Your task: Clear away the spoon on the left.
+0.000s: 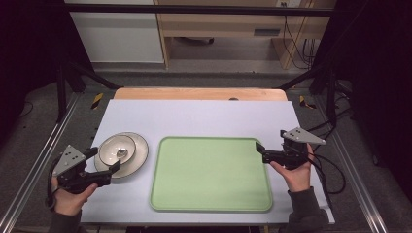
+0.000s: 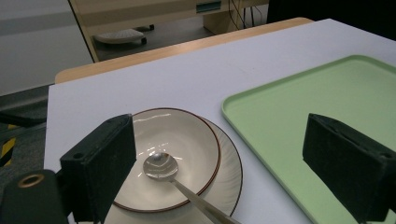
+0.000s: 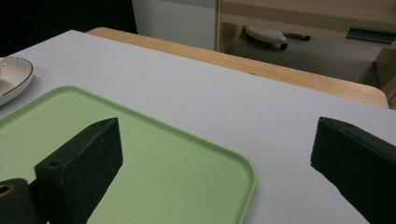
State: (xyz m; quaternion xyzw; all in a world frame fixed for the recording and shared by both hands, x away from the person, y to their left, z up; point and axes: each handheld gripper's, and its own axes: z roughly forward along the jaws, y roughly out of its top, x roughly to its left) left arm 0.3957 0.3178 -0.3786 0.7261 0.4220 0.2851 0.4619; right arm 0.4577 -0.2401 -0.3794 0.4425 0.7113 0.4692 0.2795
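The fingers (image 2: 107,172) of the left gripper (image 1: 104,165) stand wide apart around the bowl (image 1: 117,149) holding a spoon (image 2: 161,166) near the worktop's (image 1: 204,119) left edge, gripping nothing, while the right gripper (image 1: 269,144) gapes empty over the green tray's (image 1: 211,179) right edge.

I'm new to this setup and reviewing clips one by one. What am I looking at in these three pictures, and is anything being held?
There is no robot here: a person holds a hand-held two-jaw tool in each hand. The high view looks down on the table from above the person's side. The other two pictures come from cameras riding on each tool, looking along its black jaws.

On the white table cover lie a green tray and, to its left, a bowl sitting on a plate, with a metal spoon in the bowl.

The left gripper is open, its jaws either side of the near edge of the dishes. The right gripper is open at the tray's right edge. Neither holds anything.
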